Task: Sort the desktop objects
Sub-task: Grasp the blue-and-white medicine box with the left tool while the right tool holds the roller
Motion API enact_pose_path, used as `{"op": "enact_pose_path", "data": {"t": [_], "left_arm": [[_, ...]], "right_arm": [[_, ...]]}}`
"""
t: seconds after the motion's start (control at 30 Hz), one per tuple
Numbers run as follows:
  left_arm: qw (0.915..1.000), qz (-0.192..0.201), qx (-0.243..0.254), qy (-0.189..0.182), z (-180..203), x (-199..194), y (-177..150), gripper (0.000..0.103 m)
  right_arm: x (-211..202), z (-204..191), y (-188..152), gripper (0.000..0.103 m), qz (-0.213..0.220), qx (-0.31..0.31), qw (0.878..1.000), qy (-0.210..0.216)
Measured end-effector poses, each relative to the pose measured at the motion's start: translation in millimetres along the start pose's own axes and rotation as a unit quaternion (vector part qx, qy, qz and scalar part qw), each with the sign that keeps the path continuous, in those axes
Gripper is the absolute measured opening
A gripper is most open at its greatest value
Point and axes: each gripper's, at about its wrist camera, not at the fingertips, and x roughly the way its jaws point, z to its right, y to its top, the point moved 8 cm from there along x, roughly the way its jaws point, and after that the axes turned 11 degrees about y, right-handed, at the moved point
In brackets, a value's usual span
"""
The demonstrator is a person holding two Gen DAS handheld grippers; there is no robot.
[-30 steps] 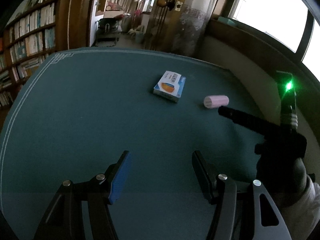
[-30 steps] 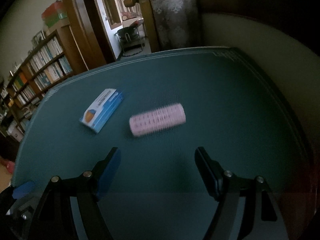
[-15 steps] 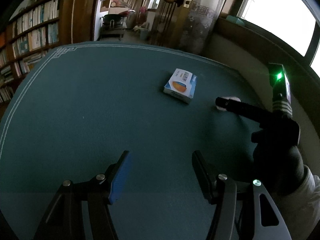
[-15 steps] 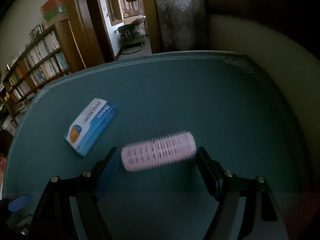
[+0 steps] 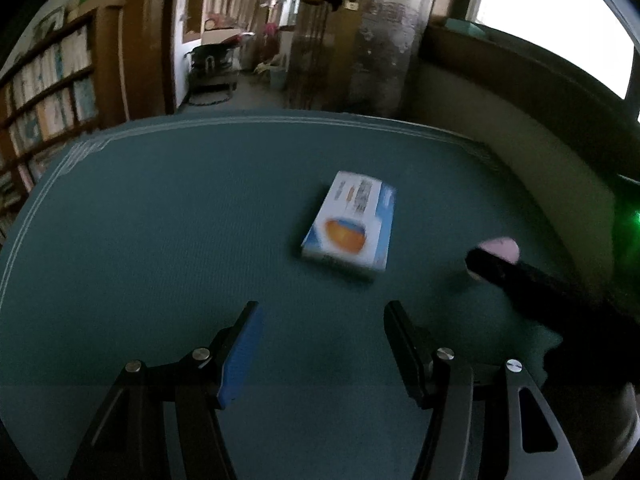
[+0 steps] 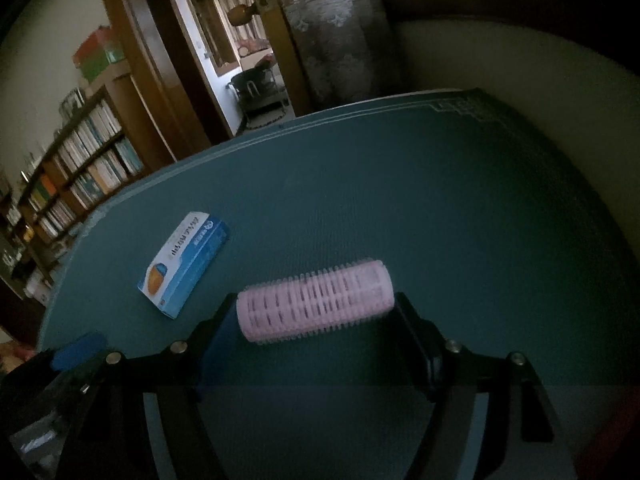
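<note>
A pink hair roller (image 6: pixel 316 306) lies crosswise on the green table mat (image 6: pixel 440 208), right between the fingertips of my right gripper (image 6: pixel 315 300). Its jaws are closing, with the roller's ends close to both pads and no clear squeeze on it. A blue and white box (image 5: pixel 352 222) with an orange picture lies a short way ahead of my left gripper (image 5: pixel 322 308), which is open and holds nothing. In the left wrist view, a black finger (image 5: pixel 520 280) of the right gripper covers most of the roller (image 5: pixel 500 247). The box (image 6: pixel 184 262) sits left of the roller.
A cream padded wall (image 5: pixel 540 184) borders the mat on the right. Bookshelves (image 6: pixel 76 184) and a doorway (image 5: pixel 208 40) stand beyond the table's far edge. The left gripper's blue pad (image 6: pixel 78 351) shows at the lower left of the right wrist view.
The right gripper moved forward and down until the roller sat between its fingers. The left gripper slid toward the box, which now looks larger and nearer.
</note>
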Motion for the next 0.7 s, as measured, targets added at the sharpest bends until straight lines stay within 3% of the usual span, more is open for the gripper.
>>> {"op": "enact_pose_path", "data": {"t": [0.4,0.57,0.7], "left_arm": [[0.9975,0.003,0.070,0.001,30,47,44,0.064],[0.9961,0.015,0.085,-0.015,31,43,55,0.064],[0.9886,0.038,0.145,-0.018,40,40,61,0.064]], "right_arm": [[3,0,2,0.077,0.005,0.010,1.000,0.015],[3,0,2,0.077,0.006,0.011,1.000,0.018],[3,1,3,0.077,0.007,0.012,1.000,0.019]]}}
